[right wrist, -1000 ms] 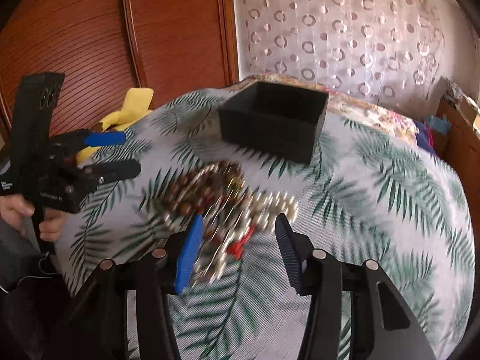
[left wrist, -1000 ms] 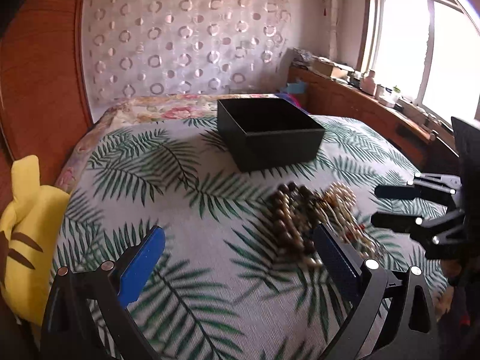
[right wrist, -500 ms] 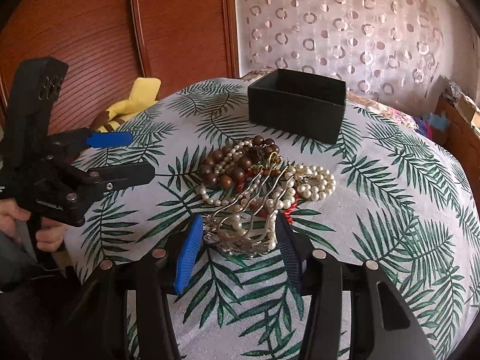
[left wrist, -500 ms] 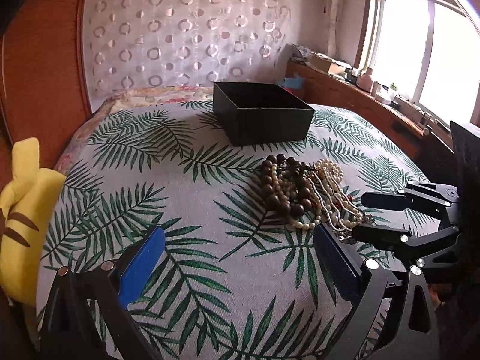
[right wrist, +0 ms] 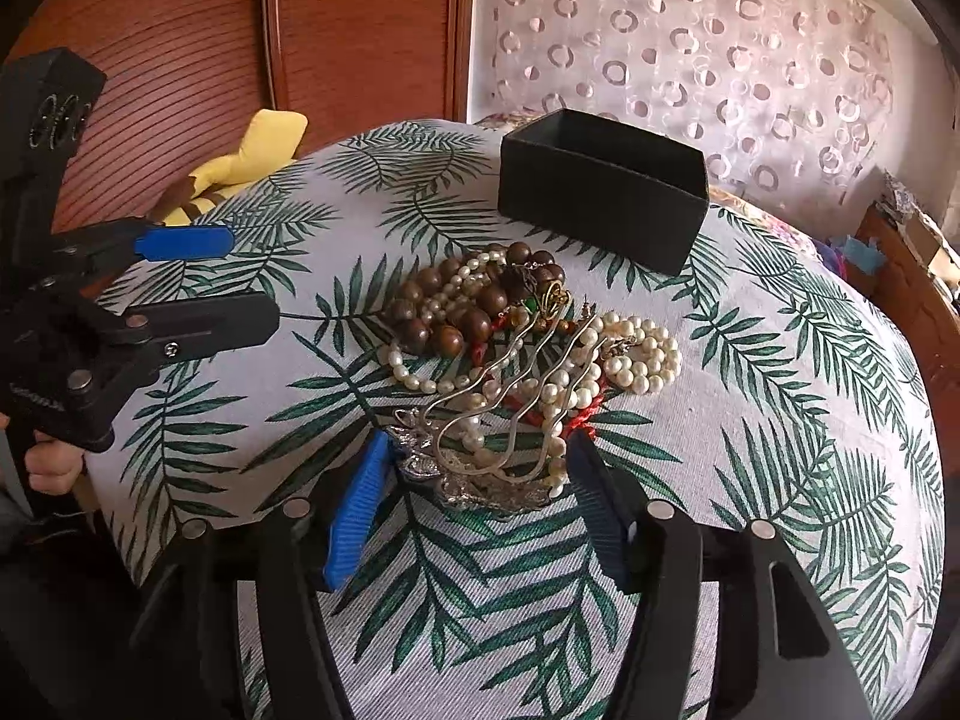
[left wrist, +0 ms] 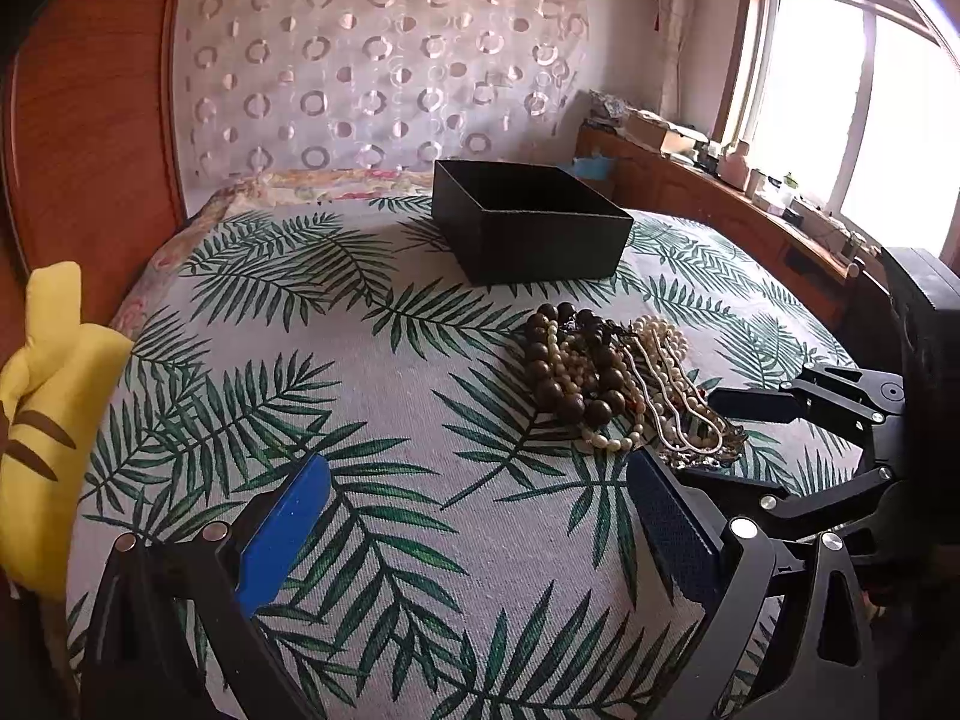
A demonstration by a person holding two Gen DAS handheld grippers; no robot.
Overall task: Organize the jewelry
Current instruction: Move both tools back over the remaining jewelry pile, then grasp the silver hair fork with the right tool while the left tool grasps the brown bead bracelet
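A heap of jewelry (right wrist: 516, 348) lies on the leaf-print cloth: brown wooden beads (right wrist: 456, 312), pearl strands (right wrist: 636, 354) and a silver hair fork (right wrist: 480, 468) at its near end. My right gripper (right wrist: 480, 468) is open, its jaws on either side of the fork's ornate head. An open black box (right wrist: 600, 204) stands beyond the heap. In the left wrist view the heap (left wrist: 606, 384) lies ahead to the right of my open, empty left gripper (left wrist: 474, 516), with the box (left wrist: 528, 228) behind it and the right gripper (left wrist: 738, 438) at the heap's right end.
The leaf-print cloth (left wrist: 360, 420) covers a bed that drops away at its edges. A yellow plush toy (left wrist: 48, 408) sits at the left edge. A wooden headboard (right wrist: 240, 60) and a patterned curtain (left wrist: 372, 60) stand behind. A cluttered wooden sill (left wrist: 720, 180) runs under the window.
Both grippers have drawn back and lowered towards the near side of the heap. The right gripper's jaws now flank the silver hair fork. Both stay open.
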